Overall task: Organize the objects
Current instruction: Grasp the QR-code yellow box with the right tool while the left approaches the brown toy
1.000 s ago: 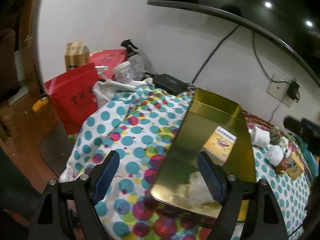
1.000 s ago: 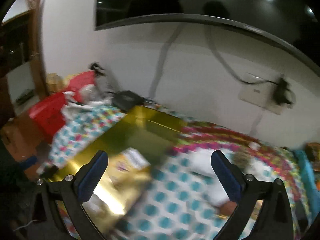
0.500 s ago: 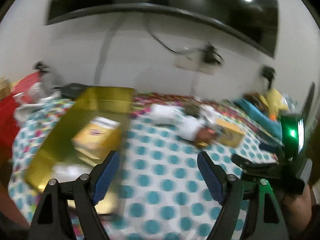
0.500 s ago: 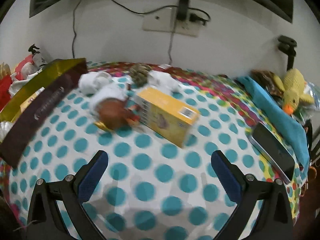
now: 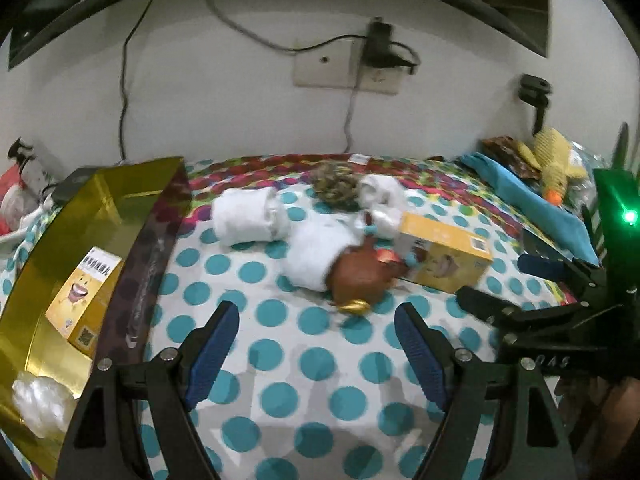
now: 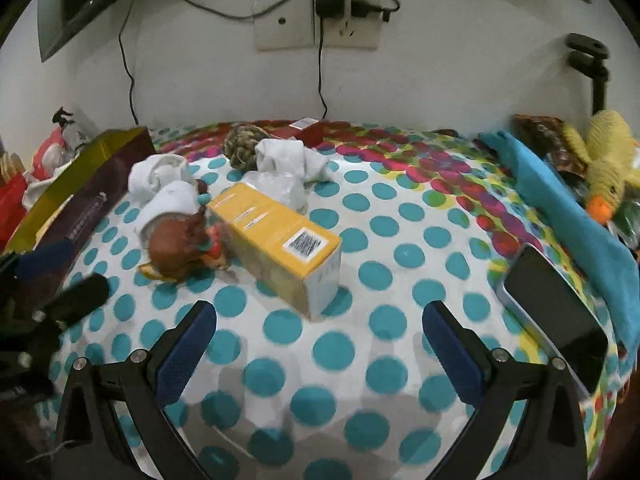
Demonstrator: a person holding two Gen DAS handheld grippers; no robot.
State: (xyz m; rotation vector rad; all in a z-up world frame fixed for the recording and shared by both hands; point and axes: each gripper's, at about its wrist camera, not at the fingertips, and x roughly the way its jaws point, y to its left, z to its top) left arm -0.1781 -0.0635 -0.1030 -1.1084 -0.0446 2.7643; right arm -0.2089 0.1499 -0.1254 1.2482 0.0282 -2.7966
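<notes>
Both grippers were hanging wide open with nothing in them, the left gripper (image 5: 316, 344) aimed at the brown toy (image 5: 360, 276) and the right gripper (image 6: 320, 344) lined up just short of the yellow box (image 6: 276, 240) on the dotted cloth (image 6: 332, 348). Looked like the reach-in stage to me. The gold tray (image 5: 100, 200) already had a matching box (image 5: 86, 296) inside, so I figured the next move was closing on the yellow one across its narrow sides.

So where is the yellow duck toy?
In the right wrist view the yellow duck toy lies at the far right by the wall, just beyond the blue cloth.
</notes>
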